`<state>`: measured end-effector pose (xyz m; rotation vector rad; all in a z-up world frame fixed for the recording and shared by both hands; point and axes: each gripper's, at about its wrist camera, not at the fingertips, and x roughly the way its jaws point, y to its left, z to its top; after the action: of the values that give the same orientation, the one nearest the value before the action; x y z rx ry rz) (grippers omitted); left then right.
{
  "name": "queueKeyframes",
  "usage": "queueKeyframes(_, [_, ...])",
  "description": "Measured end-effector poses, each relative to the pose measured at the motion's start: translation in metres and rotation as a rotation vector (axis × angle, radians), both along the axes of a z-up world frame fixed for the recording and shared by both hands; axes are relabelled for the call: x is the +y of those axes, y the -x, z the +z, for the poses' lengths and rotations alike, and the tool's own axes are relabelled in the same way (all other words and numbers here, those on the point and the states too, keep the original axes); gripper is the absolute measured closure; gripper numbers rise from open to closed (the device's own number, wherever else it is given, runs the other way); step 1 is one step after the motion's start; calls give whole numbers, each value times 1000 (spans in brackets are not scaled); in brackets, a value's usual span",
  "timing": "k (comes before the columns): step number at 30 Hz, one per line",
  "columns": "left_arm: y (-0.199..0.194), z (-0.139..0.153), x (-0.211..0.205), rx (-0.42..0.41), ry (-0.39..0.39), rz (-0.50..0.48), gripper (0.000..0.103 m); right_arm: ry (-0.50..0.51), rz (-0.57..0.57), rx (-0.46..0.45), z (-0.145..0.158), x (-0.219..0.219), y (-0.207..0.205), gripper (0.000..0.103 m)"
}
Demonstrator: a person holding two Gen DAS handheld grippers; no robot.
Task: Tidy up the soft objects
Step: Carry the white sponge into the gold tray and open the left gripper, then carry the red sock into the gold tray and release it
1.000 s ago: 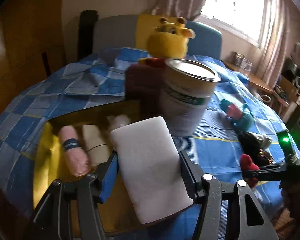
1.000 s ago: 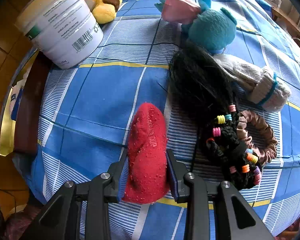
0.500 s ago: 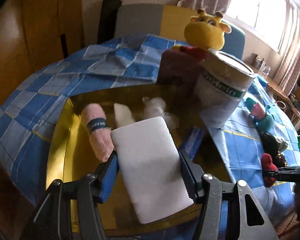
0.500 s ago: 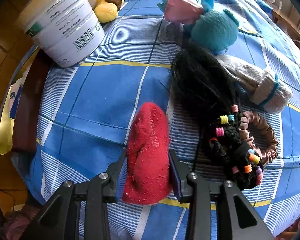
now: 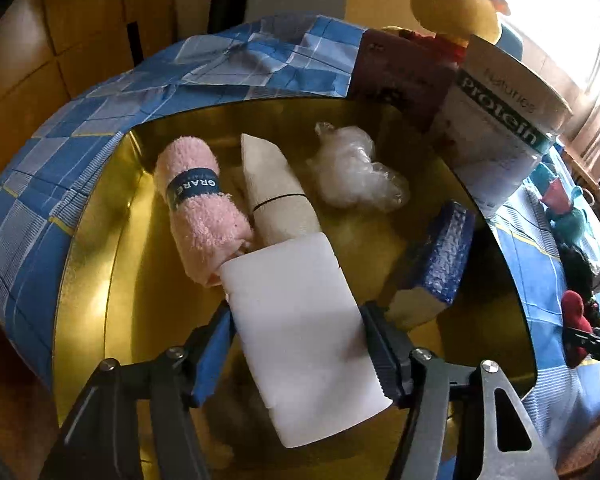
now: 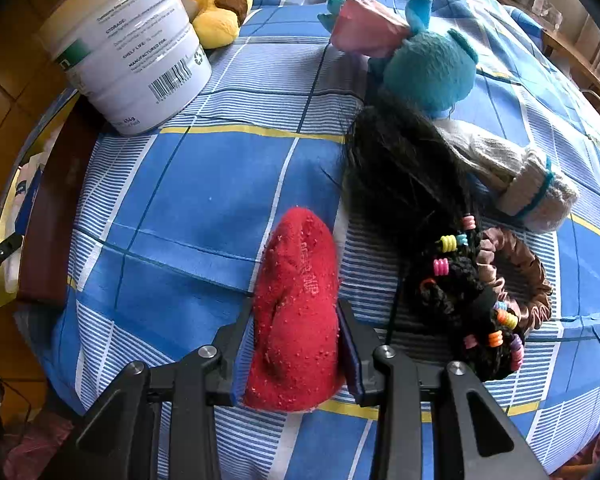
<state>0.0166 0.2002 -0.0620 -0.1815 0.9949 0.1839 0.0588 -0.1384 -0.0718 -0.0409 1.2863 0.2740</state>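
A: White sponge block (image 5: 300,336), where is it?
B: Clamped between the left gripper (image 5: 298,340) fingers, above the gold tray (image 5: 100,264), near a pink rolled towel (image 5: 200,208).
A: The other side?
B: The right gripper (image 6: 296,344) pinches a red sock (image 6: 296,308) on the blue checked cloth (image 6: 188,200), left of black hair ties (image 6: 460,300).

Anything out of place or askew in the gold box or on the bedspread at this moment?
One oddity: the blue-topped sponge in the gold box stands tilted on its edge, while the pink towel roll and cream roll lie flat. A hard protein tin sits among soft things.
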Motion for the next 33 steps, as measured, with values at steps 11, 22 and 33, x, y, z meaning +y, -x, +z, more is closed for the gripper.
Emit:
queueKeyframes(11, [11,20,-4,-70,-18,-12,20,13,7,-7,-1,1,-1,67])
queueKeyframes(22, [21,40,-6,-131,-11,-29,13,-26,-31,-35,10,-8,3,76])
queueKeyframes(33, [27,51,0,-179,20,-43,9,-100,-75,-133,65,-19,2,76])
